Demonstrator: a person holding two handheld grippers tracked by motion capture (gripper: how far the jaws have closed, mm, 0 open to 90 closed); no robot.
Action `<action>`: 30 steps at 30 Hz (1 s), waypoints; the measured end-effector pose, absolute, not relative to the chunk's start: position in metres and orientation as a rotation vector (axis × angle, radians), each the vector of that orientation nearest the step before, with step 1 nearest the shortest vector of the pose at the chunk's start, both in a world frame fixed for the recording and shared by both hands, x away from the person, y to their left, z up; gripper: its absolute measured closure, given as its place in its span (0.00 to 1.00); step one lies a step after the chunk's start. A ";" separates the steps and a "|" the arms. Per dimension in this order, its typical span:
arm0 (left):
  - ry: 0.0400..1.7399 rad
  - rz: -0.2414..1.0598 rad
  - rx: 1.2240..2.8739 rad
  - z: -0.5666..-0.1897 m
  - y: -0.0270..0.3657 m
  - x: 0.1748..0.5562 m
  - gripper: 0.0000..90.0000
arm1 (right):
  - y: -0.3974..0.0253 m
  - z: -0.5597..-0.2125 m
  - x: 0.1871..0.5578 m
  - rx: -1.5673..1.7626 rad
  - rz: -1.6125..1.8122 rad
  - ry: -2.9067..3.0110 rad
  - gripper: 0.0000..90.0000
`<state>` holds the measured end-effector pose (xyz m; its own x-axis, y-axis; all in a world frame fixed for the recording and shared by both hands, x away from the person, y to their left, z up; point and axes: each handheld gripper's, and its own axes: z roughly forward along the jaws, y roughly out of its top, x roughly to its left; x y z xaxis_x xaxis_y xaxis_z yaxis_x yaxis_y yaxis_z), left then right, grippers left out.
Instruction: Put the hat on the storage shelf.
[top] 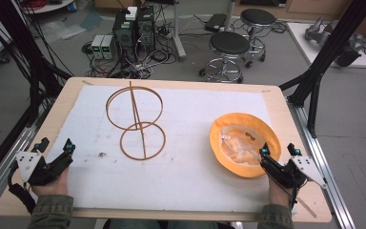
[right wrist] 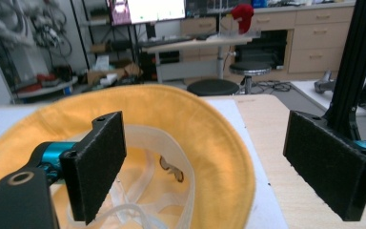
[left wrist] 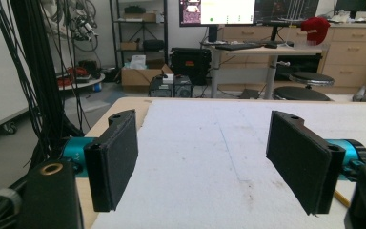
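Upturned yellow hat at desk right, its near brim at the released right gripper. Left gripper, jaws apart, empty, near-left. Wooden ring frame centre-left.

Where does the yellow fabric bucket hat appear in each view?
High view: yellow fabric bucket hat lies upside down at table right, by the right gripper.
Left gripper view: not seen here.
Right gripper view: hat under open jaws.
Shared landmark: black round stool.
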<state>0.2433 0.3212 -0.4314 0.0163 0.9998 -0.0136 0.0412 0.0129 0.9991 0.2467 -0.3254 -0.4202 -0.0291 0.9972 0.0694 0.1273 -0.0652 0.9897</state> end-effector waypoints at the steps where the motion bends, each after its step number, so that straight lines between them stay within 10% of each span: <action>1: 1.234 1.167 1.234 -0.432 0.321 0.244 0.29 | -0.325 -0.420 0.247 1.337 1.222 1.295 0.15; 30: 1.223 1.161 1.252 -0.433 0.318 0.247 0.30 | -0.342 -0.421 0.266 1.625 1.209 1.342 0.31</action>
<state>0.2471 0.3182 -0.4327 0.0302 0.9995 -0.0068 0.0453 0.0054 0.9990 0.2658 -0.3417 -0.4211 0.0292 0.9742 0.2236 0.3236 -0.2209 0.9200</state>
